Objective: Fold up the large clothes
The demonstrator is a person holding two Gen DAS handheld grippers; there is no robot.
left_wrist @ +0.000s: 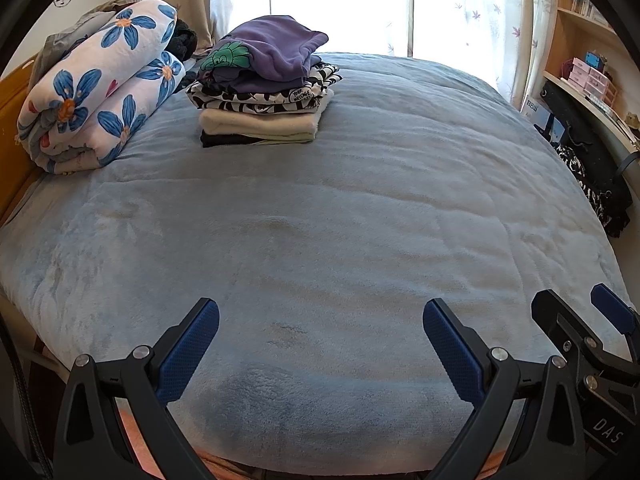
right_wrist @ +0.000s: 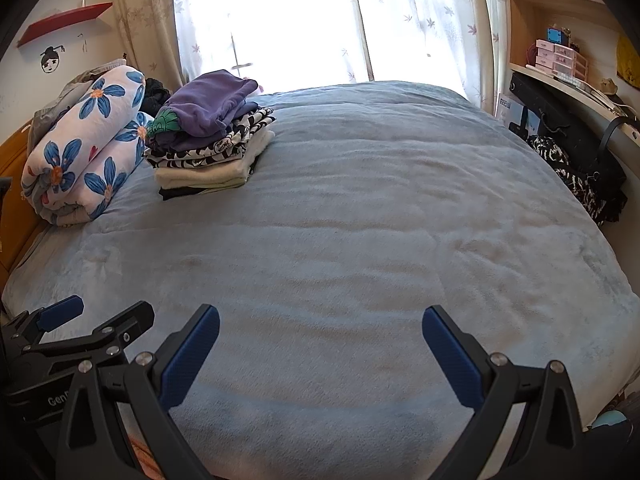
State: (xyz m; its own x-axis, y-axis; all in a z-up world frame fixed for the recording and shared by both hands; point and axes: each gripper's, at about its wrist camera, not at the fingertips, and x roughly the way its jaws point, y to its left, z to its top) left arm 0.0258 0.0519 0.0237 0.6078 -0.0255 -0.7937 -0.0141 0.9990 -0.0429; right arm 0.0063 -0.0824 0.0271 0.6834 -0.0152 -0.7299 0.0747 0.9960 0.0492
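While both grippers, left gripper (left_wrist: 320, 344) & right gripper (right_wrist: 320, 350), hover spread & empty lower frame, folded clothes stack (left_wrist: 266, 88) upper left on blue fleece bedspread (left_wrist: 360, 220) w/ purple top loose; careless nudge could topple it

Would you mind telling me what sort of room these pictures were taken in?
Most likely a home bedroom. A bed covered in blue fleece fills the view, bearing a stack of folded clothes and a rolled floral quilt, with a curtained window behind and shelves at the side.
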